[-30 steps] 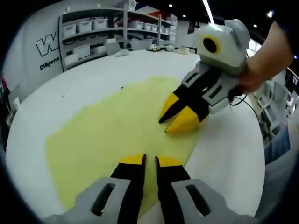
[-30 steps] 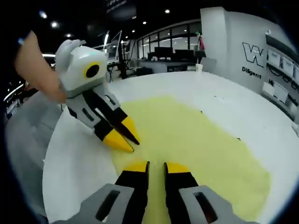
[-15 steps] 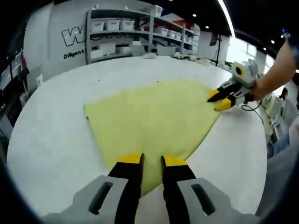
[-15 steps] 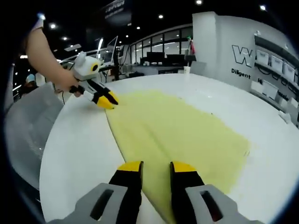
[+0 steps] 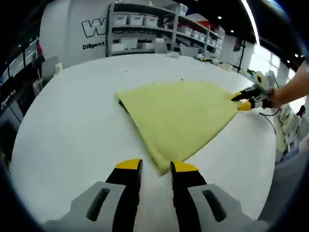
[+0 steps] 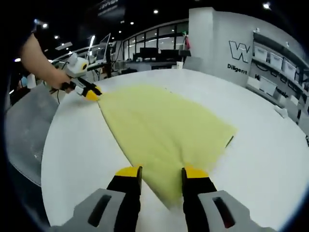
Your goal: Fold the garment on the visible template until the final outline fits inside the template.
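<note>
I am holding my left gripper [image 5: 155, 166] open just over the near corner of the yellow garment [image 5: 181, 113], which is lying flat on the white tabletop [image 5: 72, 121]. My right gripper [image 6: 158, 170] is also open, its fingers straddling the opposite corner. Folding looks barely begun to me; a dark template edge [image 6: 229, 141] is peeking out beyond the cloth. Shelves [image 5: 145, 29] are standing far off.

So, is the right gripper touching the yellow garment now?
Touching. In the left gripper view the right gripper has its yellow tips on the corner of the yellow garment.
</note>
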Tool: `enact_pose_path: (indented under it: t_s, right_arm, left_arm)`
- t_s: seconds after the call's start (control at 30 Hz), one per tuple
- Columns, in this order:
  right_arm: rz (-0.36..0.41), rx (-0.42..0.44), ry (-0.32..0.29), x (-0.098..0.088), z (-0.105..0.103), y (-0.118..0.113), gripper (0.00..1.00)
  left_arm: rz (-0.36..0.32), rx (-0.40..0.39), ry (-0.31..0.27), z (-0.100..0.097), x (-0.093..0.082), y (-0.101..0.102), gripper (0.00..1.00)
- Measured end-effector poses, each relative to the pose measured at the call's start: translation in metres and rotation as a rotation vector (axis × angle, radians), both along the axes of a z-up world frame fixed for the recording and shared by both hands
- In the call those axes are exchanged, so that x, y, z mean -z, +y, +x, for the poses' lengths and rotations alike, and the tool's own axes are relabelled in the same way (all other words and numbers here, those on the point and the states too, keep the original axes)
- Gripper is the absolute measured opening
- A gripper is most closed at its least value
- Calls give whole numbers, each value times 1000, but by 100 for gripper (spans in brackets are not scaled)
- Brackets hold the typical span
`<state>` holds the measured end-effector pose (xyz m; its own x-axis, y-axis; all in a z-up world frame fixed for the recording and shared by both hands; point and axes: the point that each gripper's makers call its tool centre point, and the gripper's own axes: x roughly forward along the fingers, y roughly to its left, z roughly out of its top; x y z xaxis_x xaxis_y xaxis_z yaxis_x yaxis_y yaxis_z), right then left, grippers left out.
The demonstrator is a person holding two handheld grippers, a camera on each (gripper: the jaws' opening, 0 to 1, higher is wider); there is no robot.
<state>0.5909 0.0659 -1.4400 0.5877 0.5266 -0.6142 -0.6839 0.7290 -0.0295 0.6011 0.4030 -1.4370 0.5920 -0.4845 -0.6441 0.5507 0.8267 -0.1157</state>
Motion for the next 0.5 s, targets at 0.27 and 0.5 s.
enact_pose_path:
  t_s: [0.27,0.5]
  right_arm:
    - [4,197,77,-1,-19,-37,42]
    - [69,283,36,-29,-32,-40,54]
  left_arm:
    - [-66,-14,-48,-31,-27,-4,38]
    - [-103,-38,-77,-54,-42,-8,54]
